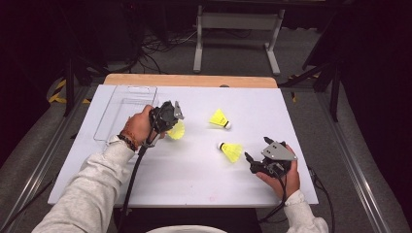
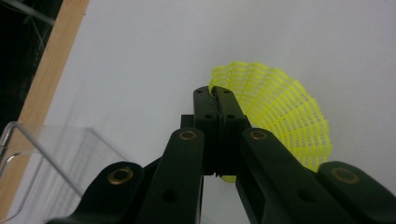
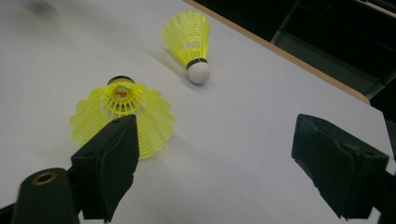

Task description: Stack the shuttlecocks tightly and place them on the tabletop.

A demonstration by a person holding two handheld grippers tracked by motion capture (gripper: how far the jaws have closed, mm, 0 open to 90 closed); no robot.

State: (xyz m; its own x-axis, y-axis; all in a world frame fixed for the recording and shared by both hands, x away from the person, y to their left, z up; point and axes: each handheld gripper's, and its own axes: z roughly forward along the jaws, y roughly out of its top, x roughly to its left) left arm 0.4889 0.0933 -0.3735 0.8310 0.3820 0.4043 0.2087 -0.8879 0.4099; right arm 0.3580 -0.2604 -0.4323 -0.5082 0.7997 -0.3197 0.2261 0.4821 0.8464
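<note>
Left gripper view: left gripper (image 2: 218, 100) clamped on yellow shuttlecock (image 2: 280, 114) skirt, above table at 3 o'clock of clear bin (image 1: 124, 109); right gripper (image 1: 256, 162) agape, empty; thin skirt pinch, likely slip during carry

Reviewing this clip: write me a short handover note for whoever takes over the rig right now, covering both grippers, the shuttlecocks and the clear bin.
Left gripper: shut on the skirt edge of one yellow shuttlecock, held next to the clear bin.
Right gripper: open, holding nothing, facing the near shuttlecock.
Far shuttlecock lies on its side on the white table, apart from the near one.
Done: one shuttlecock gripped. The bin looks empty.
Left, as a guess: put the held shuttlecock in the bin, then likely the two others.
</note>
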